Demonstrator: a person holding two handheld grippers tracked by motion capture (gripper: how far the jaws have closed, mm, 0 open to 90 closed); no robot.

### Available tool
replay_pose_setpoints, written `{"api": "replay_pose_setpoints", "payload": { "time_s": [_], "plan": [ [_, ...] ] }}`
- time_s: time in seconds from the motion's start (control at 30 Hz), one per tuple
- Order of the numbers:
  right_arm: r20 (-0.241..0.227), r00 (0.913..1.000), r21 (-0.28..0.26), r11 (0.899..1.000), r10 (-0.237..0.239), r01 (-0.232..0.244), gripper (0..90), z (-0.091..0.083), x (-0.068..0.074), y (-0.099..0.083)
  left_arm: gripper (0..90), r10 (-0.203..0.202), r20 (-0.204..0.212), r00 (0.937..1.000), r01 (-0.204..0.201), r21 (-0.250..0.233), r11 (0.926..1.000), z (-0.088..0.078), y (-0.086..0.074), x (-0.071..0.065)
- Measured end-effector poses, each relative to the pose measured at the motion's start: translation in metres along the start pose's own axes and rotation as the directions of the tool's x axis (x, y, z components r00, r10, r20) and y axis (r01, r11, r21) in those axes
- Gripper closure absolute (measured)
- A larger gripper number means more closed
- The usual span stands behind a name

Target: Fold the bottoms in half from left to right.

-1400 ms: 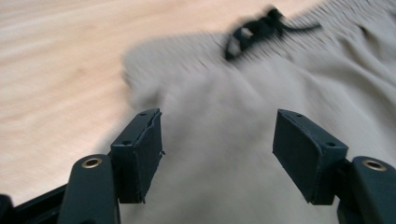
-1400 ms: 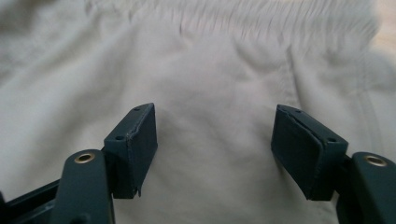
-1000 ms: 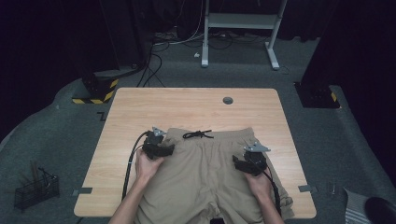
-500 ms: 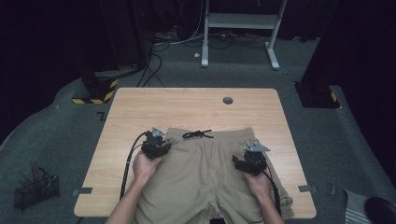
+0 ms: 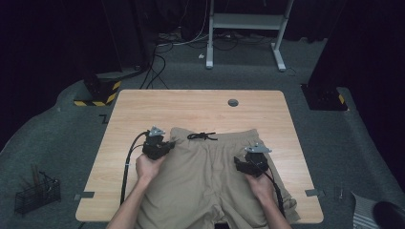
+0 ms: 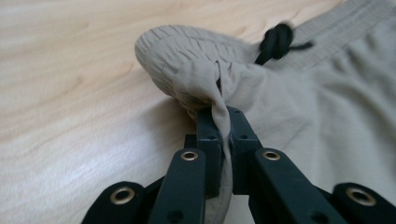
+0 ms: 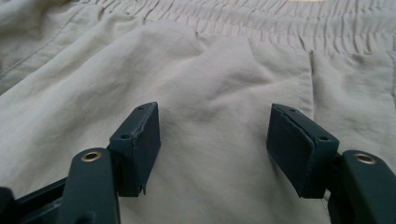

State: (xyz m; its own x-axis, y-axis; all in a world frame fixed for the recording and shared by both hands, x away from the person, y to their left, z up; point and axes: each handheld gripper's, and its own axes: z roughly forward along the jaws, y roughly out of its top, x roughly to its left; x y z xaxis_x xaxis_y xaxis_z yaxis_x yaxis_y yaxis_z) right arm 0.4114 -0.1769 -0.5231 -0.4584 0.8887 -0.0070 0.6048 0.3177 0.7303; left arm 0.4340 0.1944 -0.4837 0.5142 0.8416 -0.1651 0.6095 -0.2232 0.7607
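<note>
So the khaki fabric shorts with the elastic waistband (image 5: 210, 176) are lying flat on the light wooden counter (image 5: 143, 109), waistband toward the far edge, legs hanging toward the person. The black drawstring bow (image 5: 202, 136) sits at the middle of the waistband.

The left gripper (image 6: 219, 126) has just been closing, and the left gripper view shows its jaws pinched together on a fold of cloth right at the waistband's left corner, which is bunched up and lifted a bit off the wood. That looks like a solid bite: the fabric runs down between the pads, not just a thread at the tip.

The right gripper (image 7: 212, 140) is the one to sort out. Its jaws stand wide apart, hovering over smooth cloth just below the right side of the waistband, with nothing between them. In the high view it sits (image 5: 252, 162) well inboard of the edge.

My take on doing this step well:
- Get the right side to match the left. Aim for the waistband corner, not the flat panel, since flat cloth is hard to pinch and you'd likely grab both layers unevenly.
- Press the jaws down a bit so a ridge of fabric puckers up between the pads before closing.
- Don't lift the left corner much further until the right has hold, or the shorts will skew and drag across the counter.
- Keep clear of the drawstring so it doesn't get pulled.
</note>
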Motion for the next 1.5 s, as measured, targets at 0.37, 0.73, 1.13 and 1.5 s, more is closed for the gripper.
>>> {"api": "replay_pose_setpoints", "payload": {
  "time_s": [0.37,0.73,1.13,1.5],
  "plan": [
    [-0.012,0.9996,0.0,1.0,-0.025,0.025,34.6,0.02,0.021,0.018,86.1,-0.018,0.097,0.9951,0.029,-0.111,0.9934,-0.016,0.032,-0.012],
    [-0.088,0.9949,0.012,0.999,-0.049,0.05,35.5,0.018,0.029,0.024,86.0,0.055,0.157,0.986,-0.04,-0.096,0.9945,0.009,0.048,-0.05],
    [-0.134,0.982,0.05,0.989,-0.133,0.141,25.3,-0.002,0.001,0.006,85.9,0.098,0.117,0.9884,-0.087,-0.095,0.9917,0.008,0.044,-0.049],
    [-0.148,0.9785,0.002,0.989,-0.143,0.145,24.8,0.024,0.03,0.022,86.0,0.071,0.109,0.9915,-0.055,-0.144,0.9881,0.0,0.066,-0.036]
  ]
}}
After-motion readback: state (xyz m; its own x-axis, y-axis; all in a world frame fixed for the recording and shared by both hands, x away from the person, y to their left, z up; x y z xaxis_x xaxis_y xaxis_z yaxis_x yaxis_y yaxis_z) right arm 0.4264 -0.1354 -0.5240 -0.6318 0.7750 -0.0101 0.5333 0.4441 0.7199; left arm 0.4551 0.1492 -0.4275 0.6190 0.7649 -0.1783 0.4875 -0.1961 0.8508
